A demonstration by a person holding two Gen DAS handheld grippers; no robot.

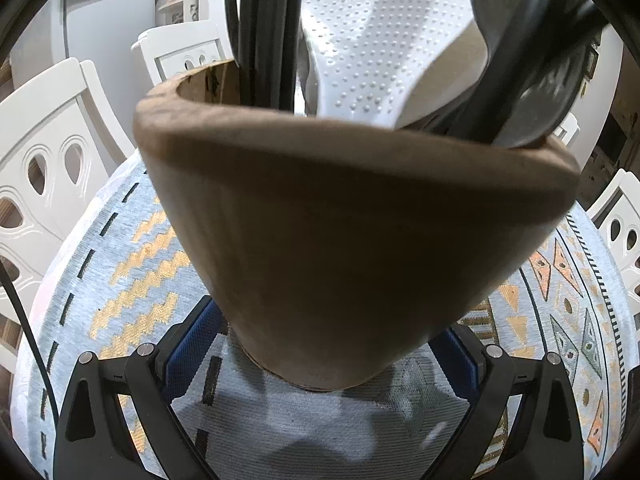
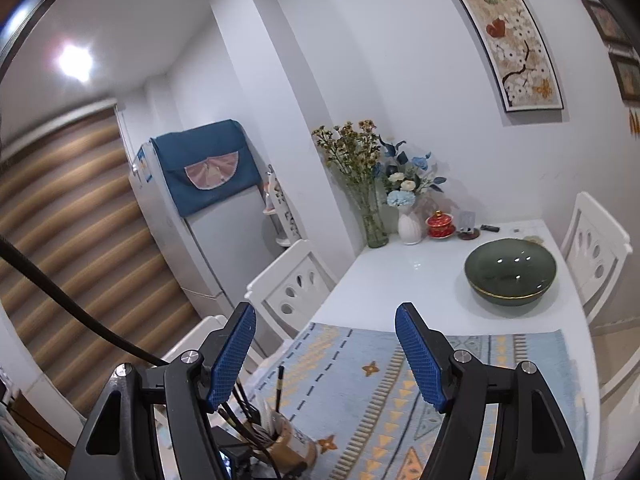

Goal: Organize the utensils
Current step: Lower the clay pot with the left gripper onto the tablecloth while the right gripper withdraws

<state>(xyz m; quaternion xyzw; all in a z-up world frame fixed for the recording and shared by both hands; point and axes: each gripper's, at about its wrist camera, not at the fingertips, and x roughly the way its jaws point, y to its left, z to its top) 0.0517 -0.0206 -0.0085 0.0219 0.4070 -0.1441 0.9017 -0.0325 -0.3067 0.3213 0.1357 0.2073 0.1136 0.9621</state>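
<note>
A brown utensil holder (image 1: pixel 340 240) stands on the patterned mat (image 1: pixel 132 280) and fills the left wrist view. My left gripper (image 1: pixel 332 340) is shut on its base, a blue pad against each side. Out of it rise black handles (image 1: pixel 264 32), a white dotted spatula (image 1: pixel 372 40) and a black spoon (image 1: pixel 532 92). In the right wrist view the same holder (image 2: pixel 290 446) sits at the bottom left with dark handles sticking up. My right gripper (image 2: pixel 326 360) hovers above the mat (image 2: pixel 380 392), open, with nothing between its blue pads (image 2: pixel 234 360).
A dark green bowl (image 2: pixel 510 272) sits on the white table (image 2: pixel 400 272) beyond the mat. Flower vases (image 2: pixel 374 220) and a red lidded cup (image 2: pixel 439 225) stand by the wall. White chairs (image 2: pixel 292 288) line both sides. A fridge (image 2: pixel 224 248) stands at the left.
</note>
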